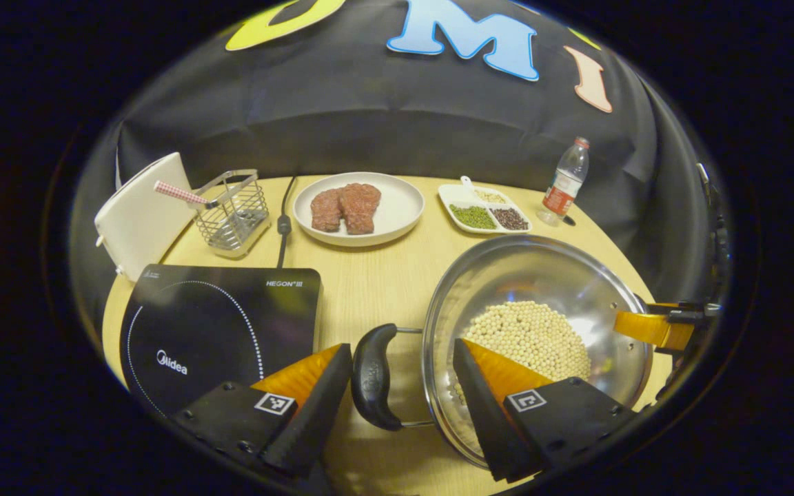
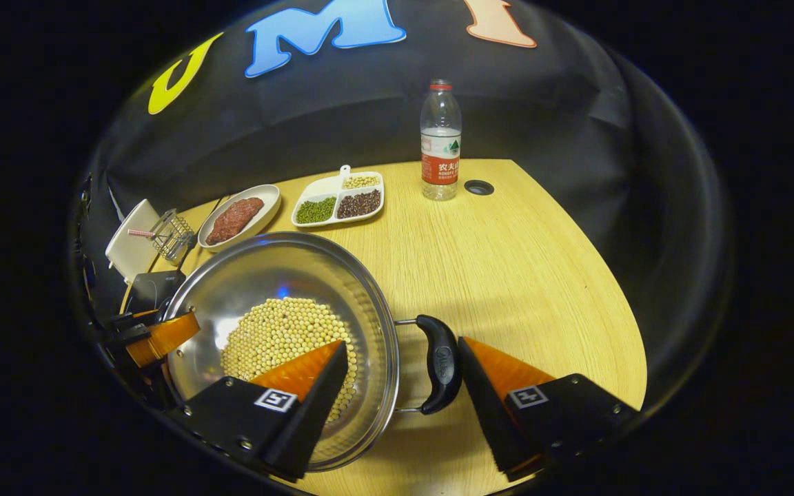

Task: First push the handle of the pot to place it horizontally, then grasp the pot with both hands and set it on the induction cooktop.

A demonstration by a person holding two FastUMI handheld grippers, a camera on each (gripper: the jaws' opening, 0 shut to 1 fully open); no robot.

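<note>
A steel pot [image 1: 542,275] holding soybeans [image 1: 531,334] stands on the wooden table, right of the black induction cooktop [image 1: 218,324]. Its two black handles point left and right. My left gripper [image 1: 402,348] is open and straddles the left handle [image 1: 375,375], with one finger outside it and the other over the pot's rim, neither pressing. In the right gripper view, my right gripper [image 2: 402,346] is open around the right handle [image 2: 442,362] of the pot [image 2: 280,269] in the same way. Each gripper shows at the pot's far side in the other view: the right gripper [image 1: 652,327], the left gripper [image 2: 163,334].
Along the back stand a white board [image 1: 138,213], a wire basket [image 1: 235,210], a plate of raw meat [image 1: 359,207], a divided dish of beans [image 1: 483,210] and a water bottle [image 1: 566,182]. The cooktop's cable [image 1: 284,224] runs backward. Bare table [image 2: 521,275] lies right of the pot.
</note>
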